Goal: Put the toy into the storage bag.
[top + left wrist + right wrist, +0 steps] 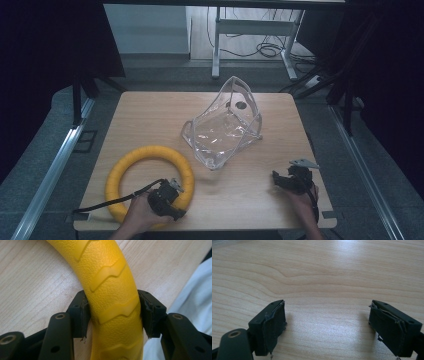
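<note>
My left gripper (167, 197) has its fingers clamped across the yellow ring (149, 182) near the surface's front-left corner, so I'd lift it level while the right gripper (292, 179) idles spread, empty.

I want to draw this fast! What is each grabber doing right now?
Left gripper: shut on the yellow ring, one jaw on each side of it.
Right gripper: open, jaws wide apart over bare table, holding nothing.

Black two-jaw left gripper (176, 192) and right gripper (278, 179); frayed dark pads (273, 322), brass-ringed screw holes, trailing black cable (117, 200), grey three-cornered plate (303, 163).
</note>
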A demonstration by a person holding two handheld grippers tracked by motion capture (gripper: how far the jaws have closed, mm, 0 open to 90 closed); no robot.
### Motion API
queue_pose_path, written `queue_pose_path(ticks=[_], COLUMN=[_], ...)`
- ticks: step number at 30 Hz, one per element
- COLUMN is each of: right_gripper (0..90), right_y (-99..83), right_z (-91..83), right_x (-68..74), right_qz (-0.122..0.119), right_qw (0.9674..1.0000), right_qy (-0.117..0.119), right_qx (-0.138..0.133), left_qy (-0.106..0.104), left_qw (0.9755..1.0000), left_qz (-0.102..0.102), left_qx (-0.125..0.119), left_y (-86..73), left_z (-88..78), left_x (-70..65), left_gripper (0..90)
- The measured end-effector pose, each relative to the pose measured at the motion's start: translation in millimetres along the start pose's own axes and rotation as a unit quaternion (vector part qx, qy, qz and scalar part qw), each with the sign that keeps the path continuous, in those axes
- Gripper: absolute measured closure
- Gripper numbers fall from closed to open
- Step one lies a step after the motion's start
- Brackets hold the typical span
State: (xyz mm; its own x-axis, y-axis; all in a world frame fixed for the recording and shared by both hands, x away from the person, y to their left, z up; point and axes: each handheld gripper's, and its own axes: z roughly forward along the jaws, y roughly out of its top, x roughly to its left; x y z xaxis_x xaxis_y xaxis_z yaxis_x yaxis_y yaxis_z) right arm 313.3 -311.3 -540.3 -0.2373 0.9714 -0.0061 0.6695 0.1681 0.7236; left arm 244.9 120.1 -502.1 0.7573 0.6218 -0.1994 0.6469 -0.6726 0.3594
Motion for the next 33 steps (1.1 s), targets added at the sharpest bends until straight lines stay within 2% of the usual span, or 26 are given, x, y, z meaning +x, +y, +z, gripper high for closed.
queue_pose_path(ticks=[4, 7, 11, 15, 20, 27, 33], right_gripper=[14.1, 14.2, 14.4, 14.6, 14.7, 14.8, 14.9], right_y=[-0.1, 0.0, 0.1, 0.2, 0.2, 0.2, 0.2], right_z=[0.0, -0.2, -0.5, -0.7, -0.6, -0.6, -0.6], right_x=[-0.3, -0.4, -0.2, 0.2, 0.2, 0.1, -0.1], right_qz=[-0.001, -0.002, 0.000, 0.005, 0.006, 0.006, 0.006], right_qw=[1.0000, 1.0000, 1.0000, 1.0000, 1.0000, 1.0000, 1.0000], right_qy=[0.000, -0.001, -0.002, -0.002, -0.003, -0.004, -0.004], right_qx=[0.000, 0.001, 0.002, 0.002, 0.002, 0.002, 0.002], left_qy=[-0.037, -0.063, -0.089, -0.108, -0.109, -0.104, -0.091], left_qw=[0.9990, 0.9965, 0.9909, 0.9839, 0.9749, 0.9678, 0.9601], left_qz=[-0.012, -0.022, -0.035, -0.046, -0.054, -0.058, -0.064], left_qx=[-0.021, -0.052, -0.094, -0.135, -0.186, -0.222, -0.257], left_y=[-3.4, -6.9, -11.0, -14.5, -19.4, -22.9, -26.5], left_z=[-13.9, -26.8, -41.9, -56.6, -73.7, -82.5, -91.9], left_x=[8.4, 14.7, 22.4, 29.7, 36.7, 41.5, 45.2], left_gripper=[47.2, 47.4, 47.4, 47.5, 47.4, 47.4, 47.5])
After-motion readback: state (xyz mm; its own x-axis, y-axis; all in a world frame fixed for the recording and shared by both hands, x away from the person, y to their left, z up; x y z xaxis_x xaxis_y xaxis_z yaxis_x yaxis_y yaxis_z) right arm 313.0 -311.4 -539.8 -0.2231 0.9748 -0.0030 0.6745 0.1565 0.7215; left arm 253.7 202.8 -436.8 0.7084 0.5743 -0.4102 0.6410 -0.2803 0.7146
